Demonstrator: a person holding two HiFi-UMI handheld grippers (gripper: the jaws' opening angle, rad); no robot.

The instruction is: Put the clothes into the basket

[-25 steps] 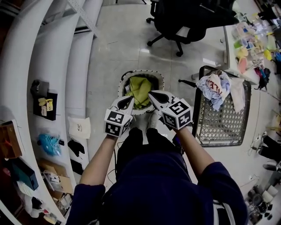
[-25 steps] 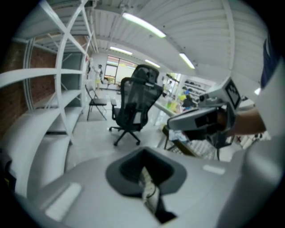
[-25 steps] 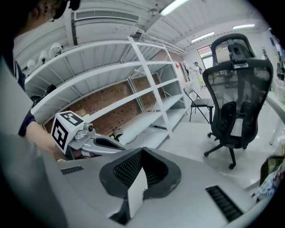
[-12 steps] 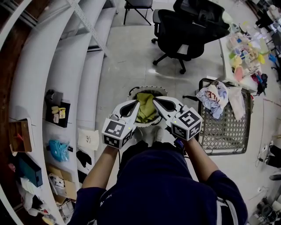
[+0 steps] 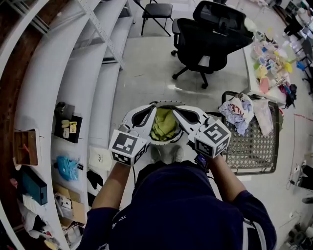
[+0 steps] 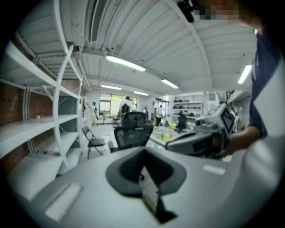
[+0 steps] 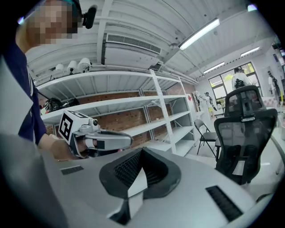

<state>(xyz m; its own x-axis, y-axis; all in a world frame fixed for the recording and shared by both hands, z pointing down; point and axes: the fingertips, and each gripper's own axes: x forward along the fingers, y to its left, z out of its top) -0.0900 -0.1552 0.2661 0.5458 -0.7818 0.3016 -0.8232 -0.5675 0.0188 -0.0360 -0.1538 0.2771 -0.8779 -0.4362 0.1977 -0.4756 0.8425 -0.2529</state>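
The left gripper (image 5: 152,109) and right gripper (image 5: 175,110), jaws pressed together on nothing, hang over the round basket (image 5: 168,142) holding a yellow-green garment (image 5: 164,126), with more clothes (image 5: 238,109) heaped on the nearby wire crate (image 5: 250,144).

Both grippers have come up from the basket (image 5: 167,103). A second ago the left gripper (image 5: 152,109) and the right gripper (image 5: 174,109) reach down with their fingertips at the yellow-green cloth (image 5: 164,126). Now they ride higher and more level, and they look larger in the head view. The cloth lies well below the fingertips, between the two gripper bodies. Far beyond the fingertips, the black office chair (image 5: 210,34) now shows whole, and a folding chair (image 5: 157,10) has come into view.
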